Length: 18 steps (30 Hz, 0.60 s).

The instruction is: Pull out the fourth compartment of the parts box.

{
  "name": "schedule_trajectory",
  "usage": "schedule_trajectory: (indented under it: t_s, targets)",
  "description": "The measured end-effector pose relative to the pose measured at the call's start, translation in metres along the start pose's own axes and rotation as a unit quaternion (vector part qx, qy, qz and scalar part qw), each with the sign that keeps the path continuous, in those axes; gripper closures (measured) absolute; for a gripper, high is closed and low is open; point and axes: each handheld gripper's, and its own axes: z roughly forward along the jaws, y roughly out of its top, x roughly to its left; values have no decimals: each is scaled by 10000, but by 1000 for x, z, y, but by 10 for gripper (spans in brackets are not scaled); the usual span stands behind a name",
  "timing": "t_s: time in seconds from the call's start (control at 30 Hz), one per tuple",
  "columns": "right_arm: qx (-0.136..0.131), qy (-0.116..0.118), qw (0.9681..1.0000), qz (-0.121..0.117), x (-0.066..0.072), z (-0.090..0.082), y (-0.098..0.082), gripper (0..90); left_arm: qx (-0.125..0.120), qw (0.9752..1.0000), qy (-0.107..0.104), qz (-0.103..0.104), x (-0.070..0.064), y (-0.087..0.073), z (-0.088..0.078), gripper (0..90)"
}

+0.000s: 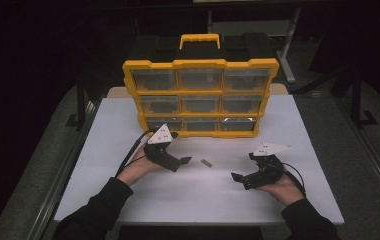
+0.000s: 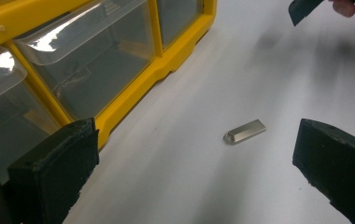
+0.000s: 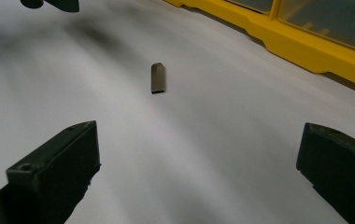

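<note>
Workshop; yellow parts organizer (image 1: 200,95); dark

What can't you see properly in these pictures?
- What is inside the drawers of the yellow organizer: in the high view the clear fronts are dark and glary; in the left gripper view reflections blur the contents.
- What the small metal piece is: tiny in the high view, without readable markings in both gripper views.
- The left gripper and right gripper: their own views cut the jaws off at the bottom edge.
</note>
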Motion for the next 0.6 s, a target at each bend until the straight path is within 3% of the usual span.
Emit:
schedule_trajectory:
  t_s: [0.3,0.6]
  targets:
    - [34,-28,10000,3,0,0,0,0,74,9994,59,318,-8,0,4,0]
    - [27,-26,10000,-4,0,0,-1,0,131,9985,134,510,-10,-1,5,0]
